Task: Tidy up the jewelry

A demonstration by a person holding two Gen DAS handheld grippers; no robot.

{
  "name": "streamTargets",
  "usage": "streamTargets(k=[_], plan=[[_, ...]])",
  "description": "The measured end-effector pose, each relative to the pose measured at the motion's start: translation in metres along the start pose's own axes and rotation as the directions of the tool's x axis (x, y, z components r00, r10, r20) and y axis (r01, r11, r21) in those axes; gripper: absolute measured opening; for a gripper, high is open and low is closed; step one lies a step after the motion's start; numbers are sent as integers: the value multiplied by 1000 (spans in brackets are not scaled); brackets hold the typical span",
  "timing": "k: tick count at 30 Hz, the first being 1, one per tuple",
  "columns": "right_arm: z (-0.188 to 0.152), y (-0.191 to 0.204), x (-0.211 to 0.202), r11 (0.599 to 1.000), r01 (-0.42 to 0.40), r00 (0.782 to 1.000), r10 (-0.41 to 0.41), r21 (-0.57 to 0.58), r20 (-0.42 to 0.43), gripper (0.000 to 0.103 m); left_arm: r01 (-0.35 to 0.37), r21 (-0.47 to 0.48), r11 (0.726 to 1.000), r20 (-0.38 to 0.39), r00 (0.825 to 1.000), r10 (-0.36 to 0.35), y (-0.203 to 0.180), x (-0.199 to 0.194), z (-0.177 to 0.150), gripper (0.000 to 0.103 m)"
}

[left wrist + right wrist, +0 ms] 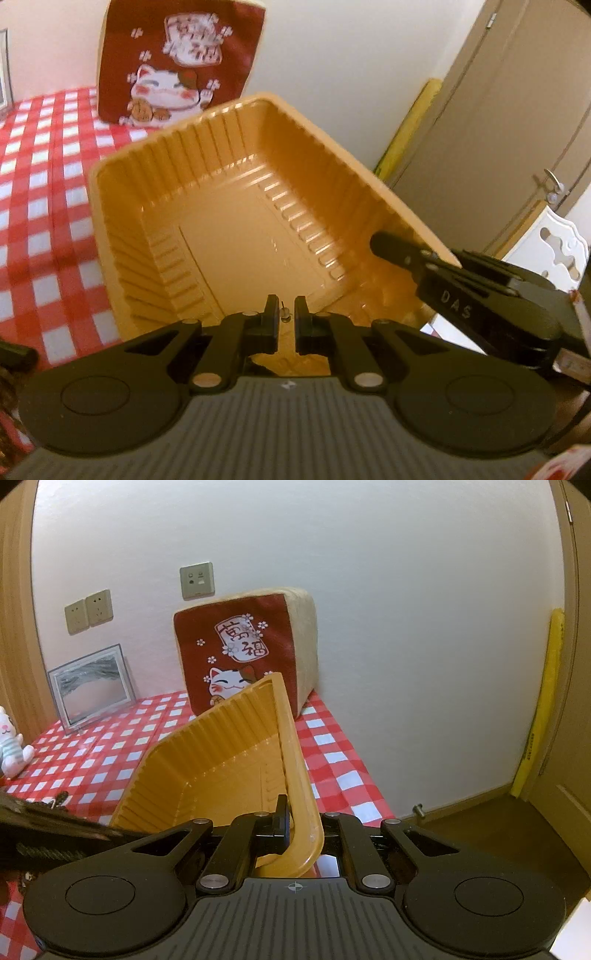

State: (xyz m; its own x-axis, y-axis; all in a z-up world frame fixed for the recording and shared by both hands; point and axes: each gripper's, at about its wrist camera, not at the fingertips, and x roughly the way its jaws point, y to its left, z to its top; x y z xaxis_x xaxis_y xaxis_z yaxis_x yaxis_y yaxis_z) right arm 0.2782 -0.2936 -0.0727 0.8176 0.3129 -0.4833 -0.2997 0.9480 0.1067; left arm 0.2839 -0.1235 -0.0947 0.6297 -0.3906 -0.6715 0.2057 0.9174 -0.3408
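The right gripper [297, 821] is clamped on the rim of the tilted orange tray [229, 206] at its five o'clock corner. The left gripper [286, 317], jaws nearly closed, pinches a small stud earring [284, 314] over the tray's six o'clock edge, above the checked tablecloth [48, 192].

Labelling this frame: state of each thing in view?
Orange tray: tilted, lifted off the table, empty.
Right hand-held gripper: shut on tray rim.
Left hand-held gripper: nearly shut, small stud earring between its fingers.
Cat cushion: upright against wall.
Picture frame: leaning.
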Motion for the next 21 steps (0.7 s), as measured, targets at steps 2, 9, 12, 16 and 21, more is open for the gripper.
streamTargets(k=[2,9,12,16,21], plan=[[0,0,-1,1000,-1,1000,1,-1,0,6,-3,-12,1000,-8,1000,3,1,5,-2,7],[0,-1,-1,1000,-9,1000,9,-2,-8,6,-5,-52,999,42,999,8,-2,-12,-5,25],[1,-1,0,1000,-11,1000,11,-2,-12,6,-2,-46,999,84,996,6,-1,-32,-5,25],[1,-2,1,1000,-13,1000,13,-4,-15,6,-86,-21,996,137,987,88,14,-69,-14,25],[0,-2,2,1000,-16,1000,16,-4,-19,6,-269,-108,957,95,956,279,49,-104,-43,25]])
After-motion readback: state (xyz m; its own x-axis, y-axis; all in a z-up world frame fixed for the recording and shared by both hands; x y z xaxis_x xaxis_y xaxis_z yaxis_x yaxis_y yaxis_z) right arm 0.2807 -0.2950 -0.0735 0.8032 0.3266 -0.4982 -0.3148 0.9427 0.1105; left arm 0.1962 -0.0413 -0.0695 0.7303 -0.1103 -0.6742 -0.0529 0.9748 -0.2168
